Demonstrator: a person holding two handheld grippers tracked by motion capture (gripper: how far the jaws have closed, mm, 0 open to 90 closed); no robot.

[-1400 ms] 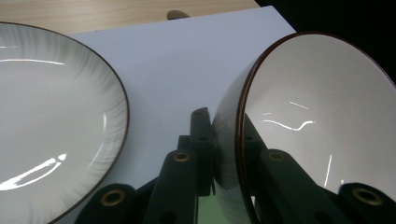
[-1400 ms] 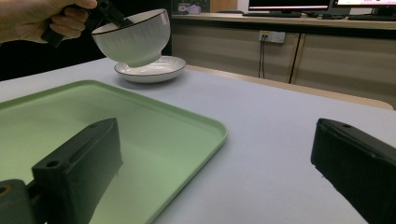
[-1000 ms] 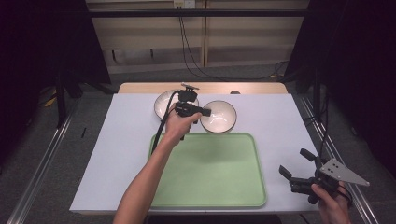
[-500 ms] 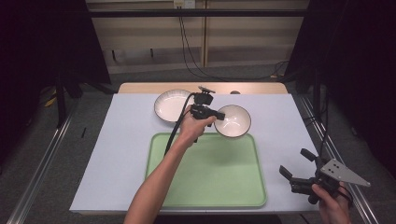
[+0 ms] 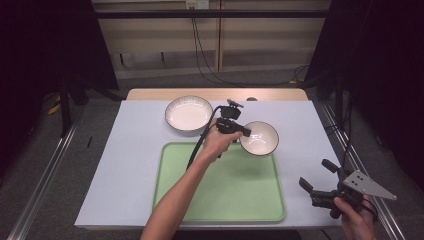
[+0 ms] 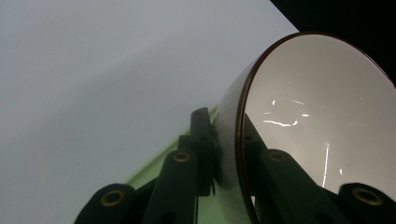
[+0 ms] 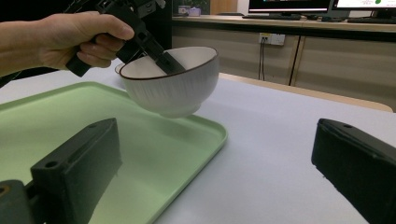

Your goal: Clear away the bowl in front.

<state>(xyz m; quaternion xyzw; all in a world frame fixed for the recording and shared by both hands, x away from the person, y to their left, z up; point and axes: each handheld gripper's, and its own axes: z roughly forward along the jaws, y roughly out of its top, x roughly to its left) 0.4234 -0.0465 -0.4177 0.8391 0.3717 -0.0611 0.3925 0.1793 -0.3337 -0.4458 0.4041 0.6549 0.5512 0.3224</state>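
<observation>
Bowl [image 5: 259, 138] hangs centre-right of the high view, above the tray's [image 5: 220, 200] far right corner, as we pinch its rim in our left claw [image 5: 245, 134], while our right claw [image 5: 316, 175] waits spread at lower right.

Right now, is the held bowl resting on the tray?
No: the right gripper view shows the bowl lifted clear above the tray edge.

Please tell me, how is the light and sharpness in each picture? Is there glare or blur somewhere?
High view: the table is evenly lit, the surroundings are dark, and the picture is fairly sharp. Left gripper view: the held bowl is very close and soft, with white glare streaks inside. Right gripper view: the near jaws are blurred, while the bowl and green tray are clearer, with soft shine on the tray.
</observation>
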